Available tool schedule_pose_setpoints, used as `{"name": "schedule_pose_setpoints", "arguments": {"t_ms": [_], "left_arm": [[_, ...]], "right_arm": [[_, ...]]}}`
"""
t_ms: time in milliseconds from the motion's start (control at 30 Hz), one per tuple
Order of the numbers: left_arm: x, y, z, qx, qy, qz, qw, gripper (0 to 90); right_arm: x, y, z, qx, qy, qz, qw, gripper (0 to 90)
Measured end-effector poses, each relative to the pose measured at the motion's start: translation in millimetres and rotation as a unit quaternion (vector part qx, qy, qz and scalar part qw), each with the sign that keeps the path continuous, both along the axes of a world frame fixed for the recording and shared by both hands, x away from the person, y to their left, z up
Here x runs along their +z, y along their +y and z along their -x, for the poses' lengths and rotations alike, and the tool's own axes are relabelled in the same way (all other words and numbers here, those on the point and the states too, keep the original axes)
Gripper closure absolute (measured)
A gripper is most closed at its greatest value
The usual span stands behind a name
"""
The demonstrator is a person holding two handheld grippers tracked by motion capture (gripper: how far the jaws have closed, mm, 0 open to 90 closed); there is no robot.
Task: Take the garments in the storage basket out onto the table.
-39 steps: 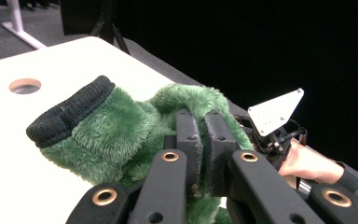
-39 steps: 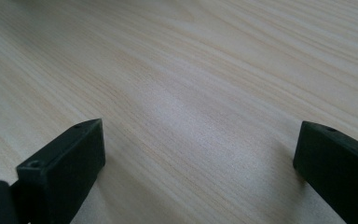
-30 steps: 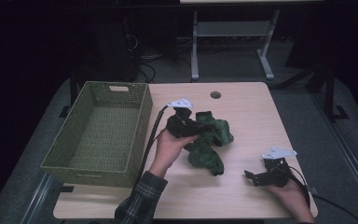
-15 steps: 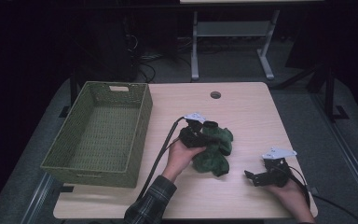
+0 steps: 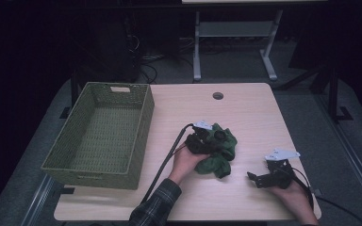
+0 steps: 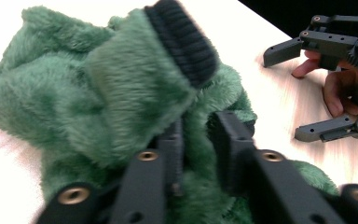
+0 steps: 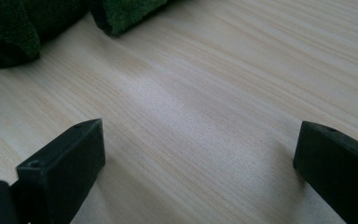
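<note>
1. Since the earlier frames, the left gripper [image 5: 215, 139] has come down and toward the person, from just above the green plush garment [image 5: 217, 153] to resting on it; the garment now lies more bunched, nearer the right side of the worktop [image 5: 245, 113].
2. Nearest the person, the right gripper [image 5: 259, 179] rests on the worktop at the front right, its jaws spread wide with bare wood between them, holding nothing.
3. Left of it, the left gripper sits low on the garment. Its jaws have just been opening; in the left gripper view [image 6: 198, 140] green fur lies between them with a narrow gap showing, so the pads do not visibly clamp it.
4. A dark ribbed cuff [image 6: 182, 39] tops a fold of the garment in that view.
5. The garment lies near the middle of the worktop, well apart from the woven green basket [image 5: 141, 136] at the left.
6. Farther back, a round cable hole [image 5: 218, 96] sits in the worktop.
</note>
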State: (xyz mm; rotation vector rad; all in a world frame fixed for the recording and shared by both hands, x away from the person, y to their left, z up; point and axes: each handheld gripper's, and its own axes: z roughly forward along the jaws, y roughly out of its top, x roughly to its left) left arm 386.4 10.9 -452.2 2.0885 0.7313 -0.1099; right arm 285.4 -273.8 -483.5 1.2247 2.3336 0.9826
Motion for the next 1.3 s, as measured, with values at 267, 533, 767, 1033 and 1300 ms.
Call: {"name": "schedule_pose_setpoints", "arguments": {"t_ms": [267,533,767,1033,1300], "left_arm": [[23.6,6.9,12.1,-0.01,-0.029,-0.002,0.9995,51.3],[37.2,20.9,31.5,-0.02,-0.033,0.007,0.9992,52.6],[41.6,32.5,49.1,-0.039,-0.044,0.009,0.9982,52.8],[39.1,32.8,66.5,-0.052,-0.056,0.012,0.997,52.9],[23.7,20.3,65.9,-0.055,-0.062,-0.011,0.9965,49.2]], "right_arm": [[0.0,0.0,0.0,0.0,0.0,0.0,1.0,1.7],[0.1,0.0,0.1,0.0,0.0,0.001,1.0,1.7],[0.2,0.2,0.2,0.0,0.001,0.0,1.0,1.8],[8.1,6.5,3.5,0.012,0.005,-0.002,0.9999,17.4],[16.3,19.9,11.9,0.057,0.011,-0.051,0.997,22.7]]}}
